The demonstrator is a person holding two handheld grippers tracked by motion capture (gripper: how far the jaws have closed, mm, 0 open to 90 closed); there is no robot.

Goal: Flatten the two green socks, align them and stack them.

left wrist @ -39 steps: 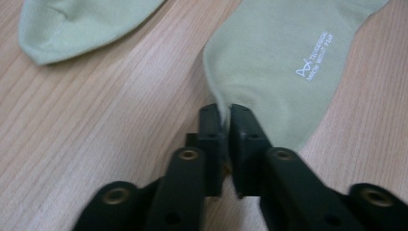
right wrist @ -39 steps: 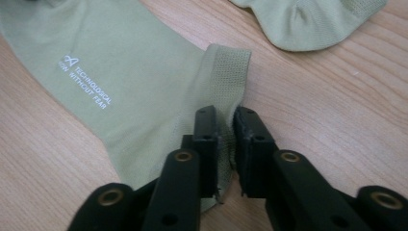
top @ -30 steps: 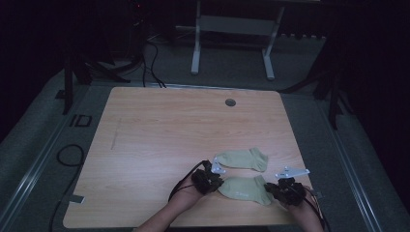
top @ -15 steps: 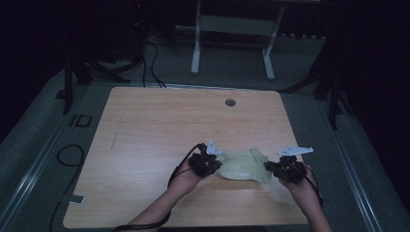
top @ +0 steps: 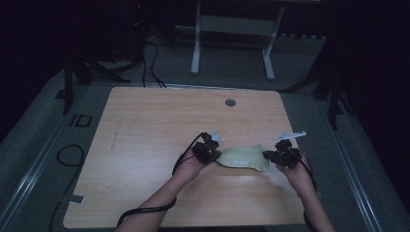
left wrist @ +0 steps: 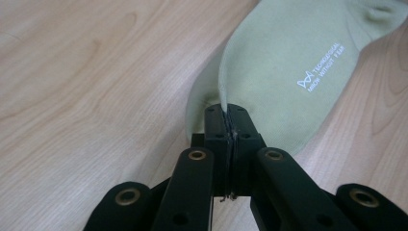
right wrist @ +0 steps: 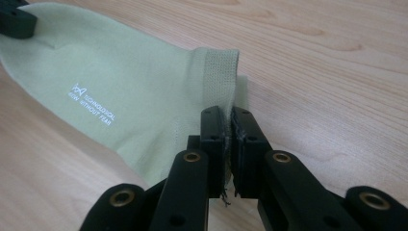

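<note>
Dim room, pale wooden worktop point(top: 145, 145): you have carried the green sock point(top: 241, 157) from the near edge toward the middle, onto its mate; left hand-held gripper point(top: 209, 153) and right hand-held gripper point(top: 279, 156) clenched on its ends, pairing seemingly nearly aligned.

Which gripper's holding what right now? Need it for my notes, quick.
Left gripper: jaws closed on the toe end of the pale green sock.
Right gripper: jaws closed on the sock's cuff end.
</note>
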